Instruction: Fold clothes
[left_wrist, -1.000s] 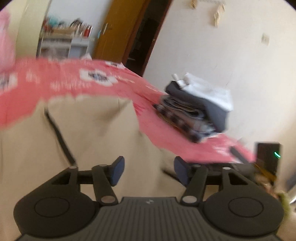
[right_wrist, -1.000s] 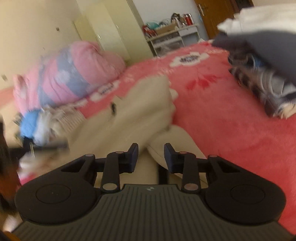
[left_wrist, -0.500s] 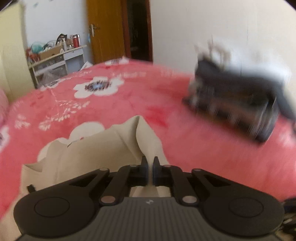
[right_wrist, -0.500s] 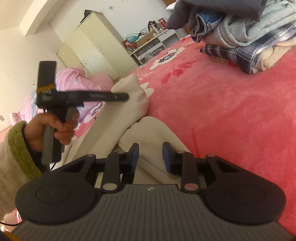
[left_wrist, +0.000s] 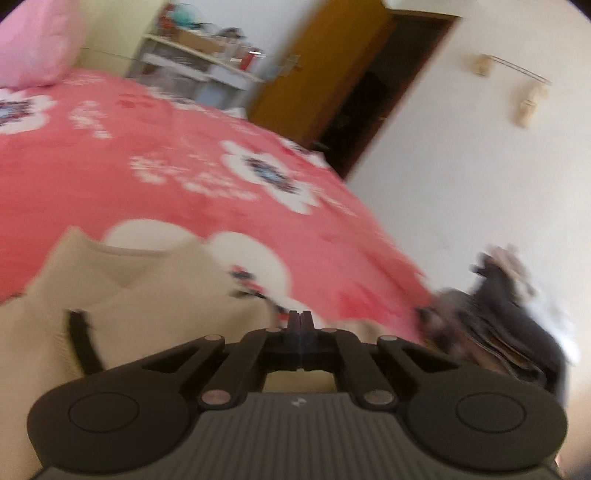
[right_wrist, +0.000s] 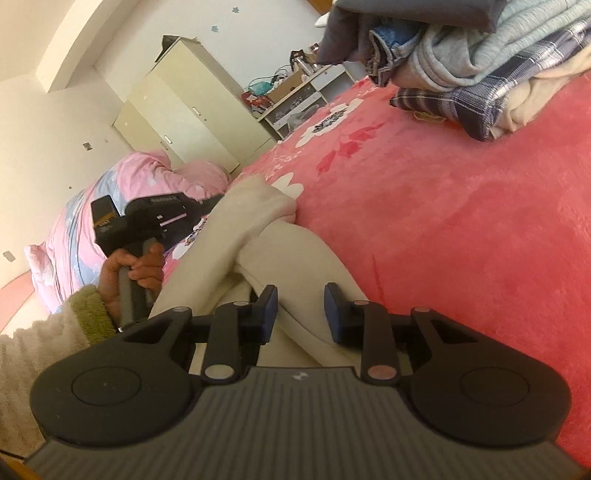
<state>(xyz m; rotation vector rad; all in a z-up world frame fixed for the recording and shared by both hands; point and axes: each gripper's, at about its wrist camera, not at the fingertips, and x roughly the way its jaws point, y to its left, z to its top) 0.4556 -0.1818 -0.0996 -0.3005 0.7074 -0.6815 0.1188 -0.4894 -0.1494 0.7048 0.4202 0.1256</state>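
A cream garment (left_wrist: 147, 295) lies bunched on the red flowered blanket (left_wrist: 147, 166). My left gripper (left_wrist: 300, 321) has its fingers pressed together at the garment's edge, pinching the cloth. In the right wrist view the same garment (right_wrist: 288, 266) rises in a fold towards the left tool, whose tips are hidden behind that fold. A hand (right_wrist: 136, 266) in a fuzzy sleeve holds that tool's handle. My right gripper (right_wrist: 300, 308) hovers open over the lower part of the garment, with cloth lying beneath its blue-padded fingers (right_wrist: 267, 306).
A pile of folded clothes (right_wrist: 461, 55) sits on the blanket (right_wrist: 461, 221) at the far right, blurred in the left view as the same pile (left_wrist: 498, 325). A pink duvet (right_wrist: 147, 177), a cream wardrobe (right_wrist: 184, 99), a shelf unit (left_wrist: 203, 66) and a wooden door (left_wrist: 314, 74) stand behind.
The left gripper went from open to shut on the cream garment and has swung, lifting a fold. The right gripper has stayed open above the garment's lower part.
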